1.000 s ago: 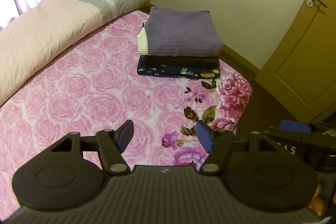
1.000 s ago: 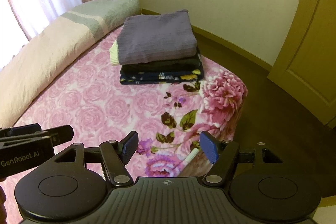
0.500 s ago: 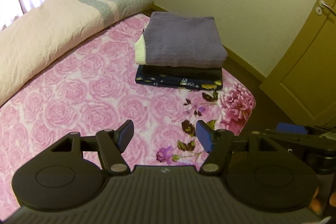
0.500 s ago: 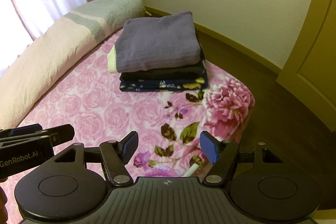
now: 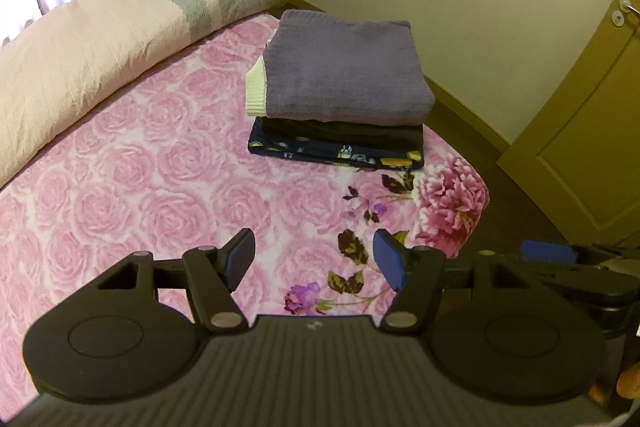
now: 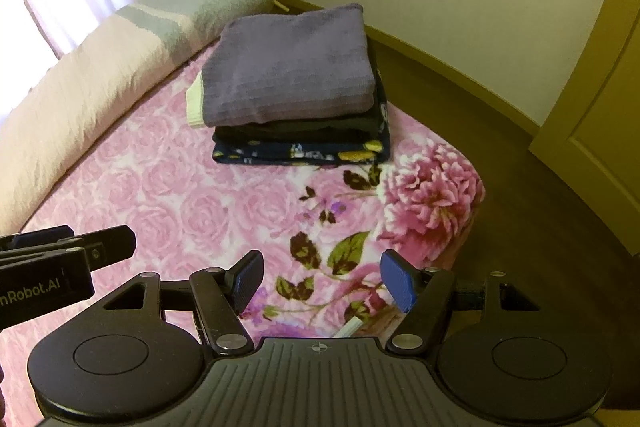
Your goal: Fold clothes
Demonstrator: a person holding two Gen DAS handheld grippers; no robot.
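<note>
A stack of folded clothes sits on the pink rose bedspread near the bed's far right corner. A purple knit sweater with a cream hem is on top, a black garment under it, and a navy floral garment at the bottom. The stack also shows in the right wrist view: the sweater, the navy floral garment. My left gripper is open and empty, above the bedspread short of the stack. My right gripper is open and empty over the bed's near edge.
A long cream and grey bolster lies along the bed's left side by the curtained window. The bed's rounded corner drops to dark floor. A door is at the right. The left gripper's body shows beside the right one.
Both grippers have moved forward toward the stack, which now looks larger and lower in each view. Both stay open and empty.
</note>
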